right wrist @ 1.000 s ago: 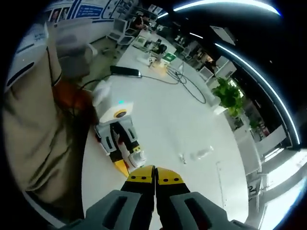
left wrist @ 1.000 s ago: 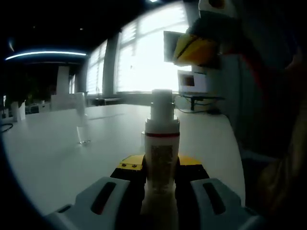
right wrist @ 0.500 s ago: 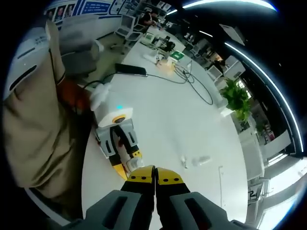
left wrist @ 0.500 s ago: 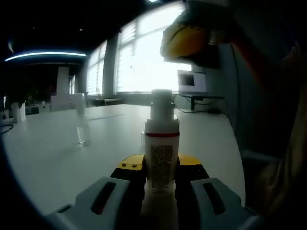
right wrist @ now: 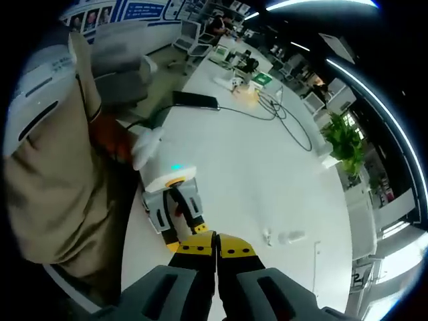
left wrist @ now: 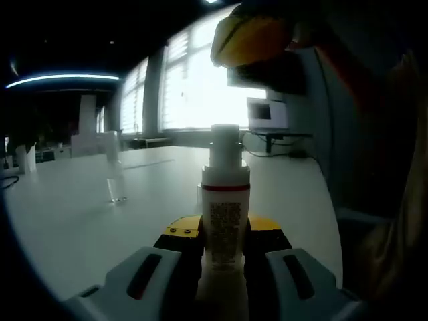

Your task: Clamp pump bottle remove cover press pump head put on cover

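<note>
The left tongs (left wrist: 224,251) grip the pump bottle (left wrist: 225,200) upright at lower centre, above the white bench (left wrist: 73,221). The right tongs (right wrist: 216,249), pressed together and empty, hover over it; the clear cover (left wrist: 115,175) stands at left.

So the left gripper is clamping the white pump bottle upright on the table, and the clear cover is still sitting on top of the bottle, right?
Not quite. The left gripper does clamp the white pump bottle upright on the table, but the clear cover is off; in the left gripper view it stands on the table apart from the bottle, whose pump head is bare.
</note>
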